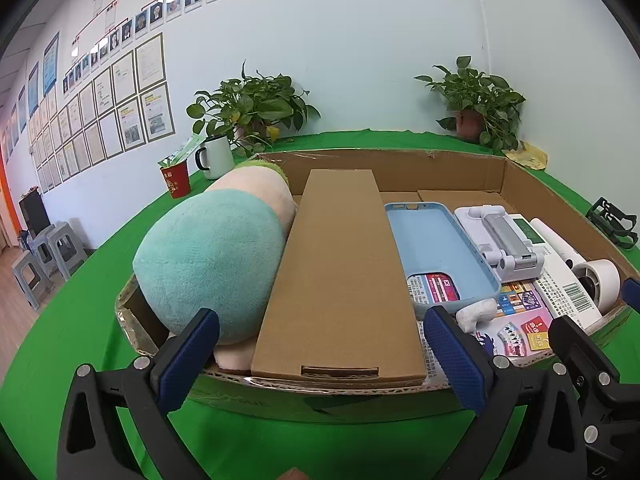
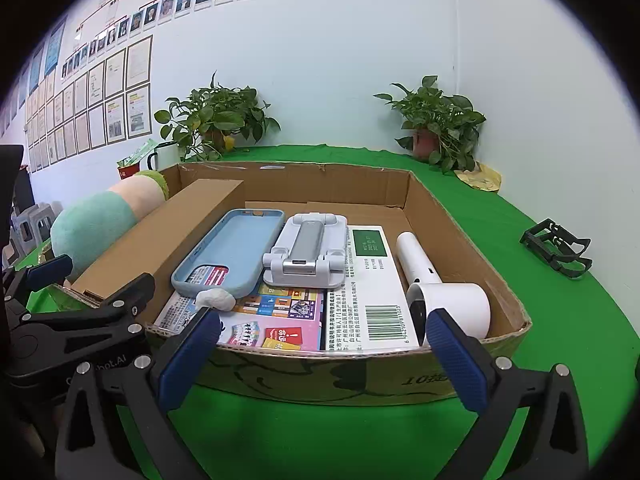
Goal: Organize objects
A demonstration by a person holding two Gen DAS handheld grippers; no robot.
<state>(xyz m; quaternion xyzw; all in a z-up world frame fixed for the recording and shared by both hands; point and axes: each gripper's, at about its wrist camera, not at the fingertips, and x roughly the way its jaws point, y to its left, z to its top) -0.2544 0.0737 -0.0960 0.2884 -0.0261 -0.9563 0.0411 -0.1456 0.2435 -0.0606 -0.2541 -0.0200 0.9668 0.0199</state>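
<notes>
1. While both tools hang before the cardboard tray (image 2: 460,216), the right gripper (image 2: 324,354) is spread wide — nothing is held.
2. The left gripper (image 1: 320,354) is likewise gaping and empty.
3. The phone case (image 2: 236,248) and plush toy (image 1: 212,256) are seen inside the tray — the brown box (image 1: 340,272) between them.

Booklet (image 2: 276,320) partly under phone case (image 2: 232,248)

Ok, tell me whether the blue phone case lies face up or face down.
Face up: the blue phone case shows its hollow inside, a printed sheet visible through its camera cutout.
</notes>
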